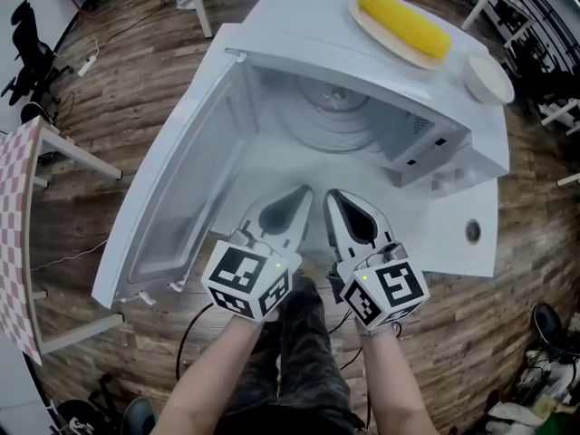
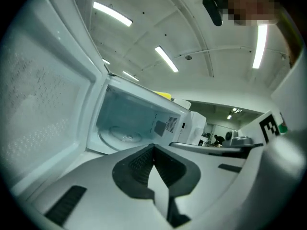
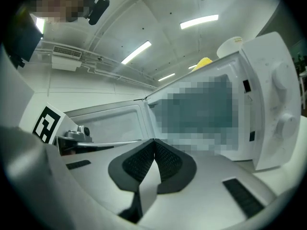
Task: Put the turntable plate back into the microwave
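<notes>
The white microwave (image 1: pixel 453 166) stands with its door (image 1: pixel 181 179) swung wide to the left. The clear glass turntable plate (image 1: pixel 333 116) lies flat on the cavity floor; in the left gripper view the plate (image 2: pixel 122 134) shows low inside the cavity. My left gripper (image 1: pixel 304 191) and right gripper (image 1: pixel 332 195) hover side by side just in front of the opening, outside the cavity. Both are shut with nothing between their pads. The left gripper (image 2: pixel 153 146) points at the cavity. In the right gripper view the right gripper (image 3: pixel 154 140) faces the opening, which is masked by mosaic.
On top of the microwave sit a plate with a yellow corn cob (image 1: pixel 403 24) and a white bowl (image 1: pixel 489 78). The control knobs (image 3: pixel 280 123) are on the right panel. A checkered table (image 1: pixel 18 225) stands at the far left on the wooden floor.
</notes>
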